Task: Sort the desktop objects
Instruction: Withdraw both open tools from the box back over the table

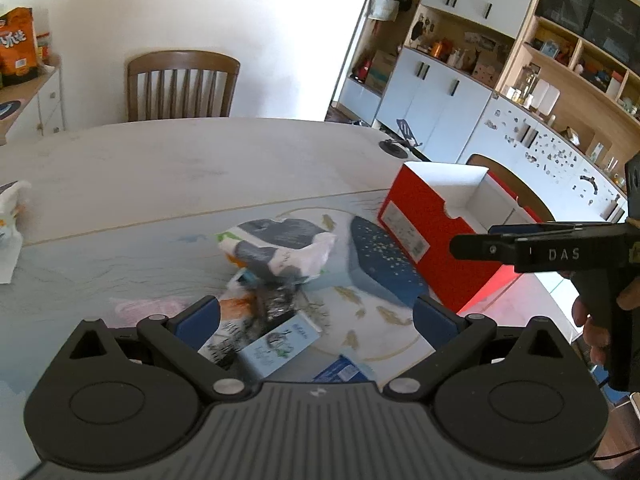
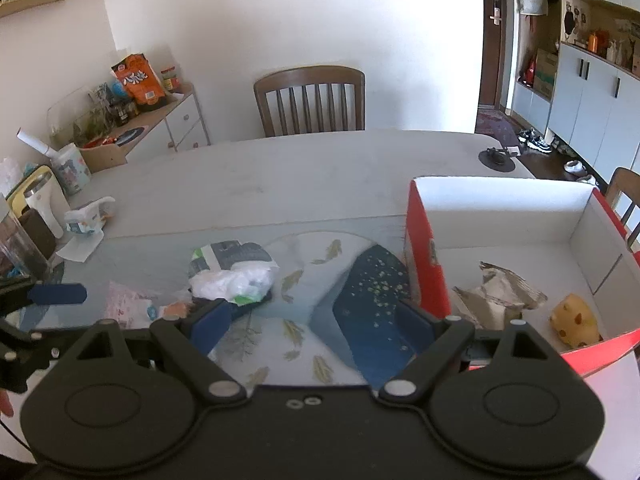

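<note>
Left wrist view is motion-blurred — the pile of wrappers (image 1: 276, 256) at mid-table smears together, print unreadable. The blue packet (image 1: 344, 370) nearest the camera is half hidden behind the gripper body. The red box (image 1: 420, 224) has its right end covered by the other gripper. Right wrist view: crumpled paper (image 2: 496, 292) and a yellow item (image 2: 574, 320) in the box — can't identify either.

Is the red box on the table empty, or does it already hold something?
Not empty. The right wrist view looks into the open red box: a crumpled silver wrapper and a yellow cheese-shaped toy lie on its white floor.
</note>
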`<state>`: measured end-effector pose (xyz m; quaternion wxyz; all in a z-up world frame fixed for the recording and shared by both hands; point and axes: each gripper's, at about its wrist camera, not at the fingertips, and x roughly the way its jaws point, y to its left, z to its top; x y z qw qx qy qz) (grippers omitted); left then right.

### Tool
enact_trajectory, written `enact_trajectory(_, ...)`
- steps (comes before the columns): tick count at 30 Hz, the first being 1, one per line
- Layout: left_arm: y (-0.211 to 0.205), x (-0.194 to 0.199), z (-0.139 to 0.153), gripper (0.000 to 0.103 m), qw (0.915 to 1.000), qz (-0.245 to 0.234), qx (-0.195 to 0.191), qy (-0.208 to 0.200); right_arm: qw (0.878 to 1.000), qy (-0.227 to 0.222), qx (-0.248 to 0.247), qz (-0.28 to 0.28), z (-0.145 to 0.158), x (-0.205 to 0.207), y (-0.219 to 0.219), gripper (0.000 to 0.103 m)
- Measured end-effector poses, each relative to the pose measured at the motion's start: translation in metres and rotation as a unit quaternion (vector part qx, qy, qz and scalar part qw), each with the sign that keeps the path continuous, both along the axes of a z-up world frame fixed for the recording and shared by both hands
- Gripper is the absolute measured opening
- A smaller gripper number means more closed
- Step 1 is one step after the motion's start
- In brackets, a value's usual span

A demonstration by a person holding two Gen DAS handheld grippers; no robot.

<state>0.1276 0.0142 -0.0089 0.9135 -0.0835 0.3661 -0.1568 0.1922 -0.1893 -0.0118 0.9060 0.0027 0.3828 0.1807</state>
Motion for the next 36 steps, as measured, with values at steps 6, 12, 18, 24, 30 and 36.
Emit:
enact_trajectory(6, 0.020, -0.009, -0.005, 0.103, 0.9995, 0.031, 0.001, -0.009, 1.000, -0.012, -0.006, 0.016, -0.001, 0.001, 0.020, 0.089)
enact_trajectory(12, 0.036, -0.018, -0.012, 0.103, 0.9991, 0.038, 0.011, -0.014, 1.000, -0.011, -0.010, 0.020, -0.005, 0.003, 0.038, 0.089)
enact_trajectory(18, 0.042, -0.023, -0.025, 0.103, 0.9990, 0.034, 0.028, 0.002, 1.000, -0.011, -0.019, 0.022, -0.012, 0.004, 0.052, 0.089)
enact_trajectory(24, 0.048, -0.023, -0.044, 0.103, 0.9973, 0.049, 0.046, 0.029, 0.999, 0.006, -0.022, 0.041, -0.024, -0.002, 0.065, 0.089)
enact_trajectory(30, 0.054, -0.022, -0.057, 0.103, 0.9961, 0.060, 0.035, 0.054, 0.998, 0.024, -0.023, 0.050, -0.036, -0.011, 0.070, 0.089)
enact_trajectory(36, 0.058, -0.017, -0.064, 0.103, 0.9949, 0.072, 0.014, 0.070, 0.997, 0.037, -0.032, 0.059, -0.049, -0.023, 0.072, 0.089)
